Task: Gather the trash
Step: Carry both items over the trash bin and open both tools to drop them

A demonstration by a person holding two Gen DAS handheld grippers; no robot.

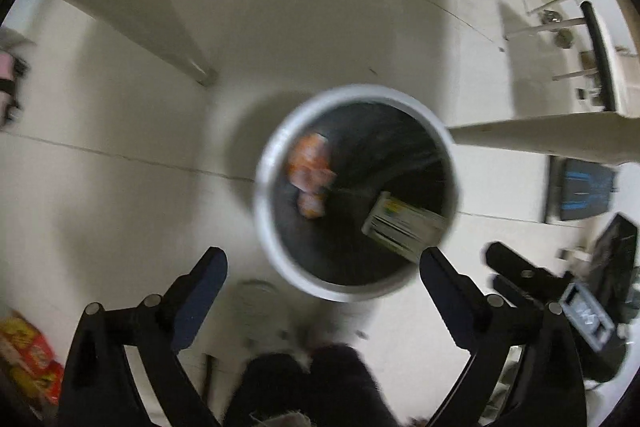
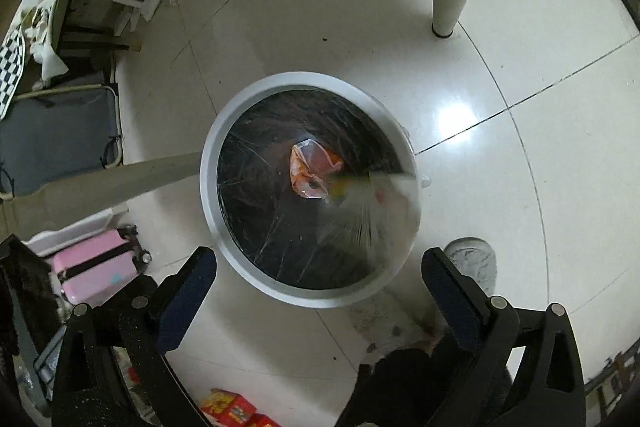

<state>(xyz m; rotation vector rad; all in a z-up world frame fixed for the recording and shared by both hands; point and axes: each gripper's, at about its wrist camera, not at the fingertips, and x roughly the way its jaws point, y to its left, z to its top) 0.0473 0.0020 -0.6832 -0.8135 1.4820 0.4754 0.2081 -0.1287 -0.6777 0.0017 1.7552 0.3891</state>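
Left claw [image 1: 322,263] and right claw [image 2: 320,263] gape above the bin [image 2: 208,163].

Both wrist views straight down, sharing the bin [image 1: 276,259] [image 2: 208,187].

You looked down on a bin with a pale grey-white rim [image 2: 208,163] and a glossy black liner [image 2: 260,195]. Inside it lay an orange wrapper [image 2: 312,167], and a blurred white carton [image 1: 404,223] with yellow and green print. Your left claw [image 1: 322,269] and right claw [image 2: 320,269] were black, with dark navy pads [image 2: 188,291]. The floor [image 2: 500,75] was cream tile with thin dark seams. Nearby stood a pink suitcase [image 2: 96,267] banded in black, a black-and-white checked cloth [image 2: 12,63] and red-and-yellow boxes [image 1: 28,359].
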